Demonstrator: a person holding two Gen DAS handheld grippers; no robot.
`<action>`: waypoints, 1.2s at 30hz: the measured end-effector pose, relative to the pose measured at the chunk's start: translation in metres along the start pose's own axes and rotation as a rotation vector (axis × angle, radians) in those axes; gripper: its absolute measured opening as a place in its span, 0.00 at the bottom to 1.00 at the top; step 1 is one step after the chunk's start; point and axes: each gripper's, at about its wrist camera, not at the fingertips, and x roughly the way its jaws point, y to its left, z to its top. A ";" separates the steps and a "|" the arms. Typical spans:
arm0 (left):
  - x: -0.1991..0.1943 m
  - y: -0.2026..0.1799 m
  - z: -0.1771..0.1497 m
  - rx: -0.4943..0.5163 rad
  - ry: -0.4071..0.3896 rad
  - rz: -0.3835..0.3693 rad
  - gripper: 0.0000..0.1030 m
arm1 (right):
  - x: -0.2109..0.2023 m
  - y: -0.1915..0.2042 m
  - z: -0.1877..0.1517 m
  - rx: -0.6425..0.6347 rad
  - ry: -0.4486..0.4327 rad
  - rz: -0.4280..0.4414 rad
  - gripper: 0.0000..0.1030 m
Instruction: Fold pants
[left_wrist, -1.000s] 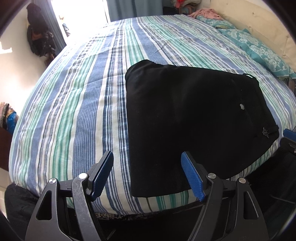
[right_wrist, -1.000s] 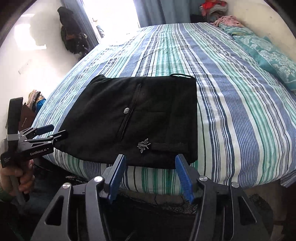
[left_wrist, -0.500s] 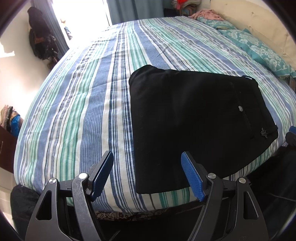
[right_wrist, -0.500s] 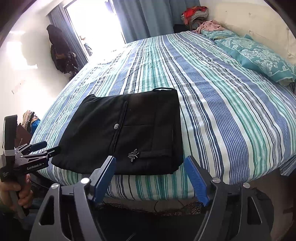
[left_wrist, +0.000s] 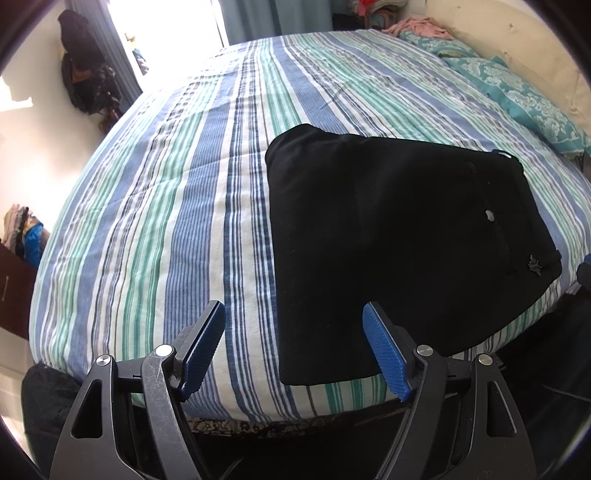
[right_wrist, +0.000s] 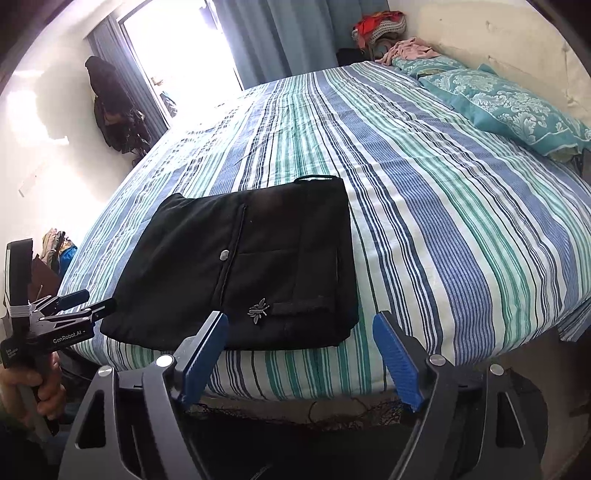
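The black pants (left_wrist: 388, 236) lie folded into a flat rectangle near the bed's front edge, also in the right wrist view (right_wrist: 251, 266), with a silver button and a small metal bee charm on top. My left gripper (left_wrist: 293, 350) is open and empty, held off the bed's edge in front of the pants' left corner. My right gripper (right_wrist: 301, 354) is open and empty, held back from the bed before the pants' right corner. The left gripper also shows in the right wrist view (right_wrist: 85, 304), in a hand at the far left.
The bed has a blue, green and white striped sheet (right_wrist: 424, 184). Teal patterned pillows (right_wrist: 517, 107) lie at the right by the wall. Dark clothes hang by the bright window (right_wrist: 110, 107). Clothes are piled at the far end (right_wrist: 384, 29).
Both grippers have pulled back and up from the bed. The right gripper's jaws have opened wider. The folded pants have not moved.
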 end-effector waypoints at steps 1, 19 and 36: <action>0.001 0.001 0.000 -0.002 0.002 0.001 0.76 | 0.001 0.000 0.000 0.000 0.003 -0.001 0.78; 0.014 0.025 0.002 -0.080 0.066 -0.101 0.80 | 0.006 0.000 0.000 0.008 0.023 0.022 0.78; 0.089 0.059 0.028 -0.230 0.236 -0.575 0.83 | 0.114 -0.080 0.049 0.223 0.334 0.358 0.80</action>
